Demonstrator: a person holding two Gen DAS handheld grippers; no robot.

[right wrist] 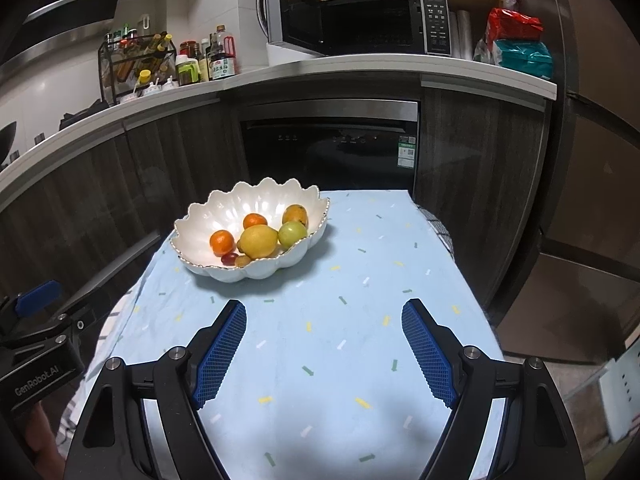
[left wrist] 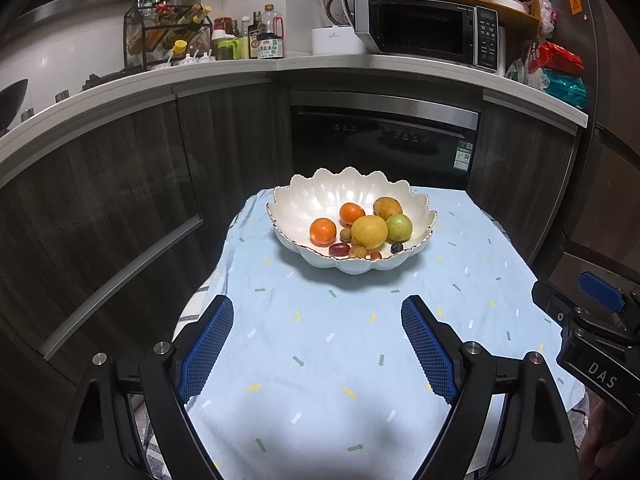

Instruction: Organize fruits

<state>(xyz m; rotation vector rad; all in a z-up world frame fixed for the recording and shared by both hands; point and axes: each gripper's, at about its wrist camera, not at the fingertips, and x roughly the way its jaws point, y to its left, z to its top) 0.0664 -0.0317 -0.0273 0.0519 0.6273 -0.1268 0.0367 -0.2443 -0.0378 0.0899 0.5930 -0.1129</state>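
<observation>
Your left gripper (left wrist: 317,344) and right gripper (right wrist: 324,350) both gape wide w/ nothing held, ribbed blue pads (left wrist: 208,350) over the pale blue confetti-print cloth (left wrist: 340,360). Beyond sits the scalloped glossy white bowl (left wrist: 308,196) at the table's far end. Inside, left to right: 2 oranges (left wrist: 323,231), 1 lemon (left wrist: 369,232), 1 green apple (left wrist: 399,228), 1 mango (left wrist: 387,207); small fruits up front are part hidden by the rim, approx. 6.

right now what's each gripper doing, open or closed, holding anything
Left gripper: open, holding nothing, over the tablecloth.
Right gripper: open, holding nothing, short of the fruit bowl.
</observation>
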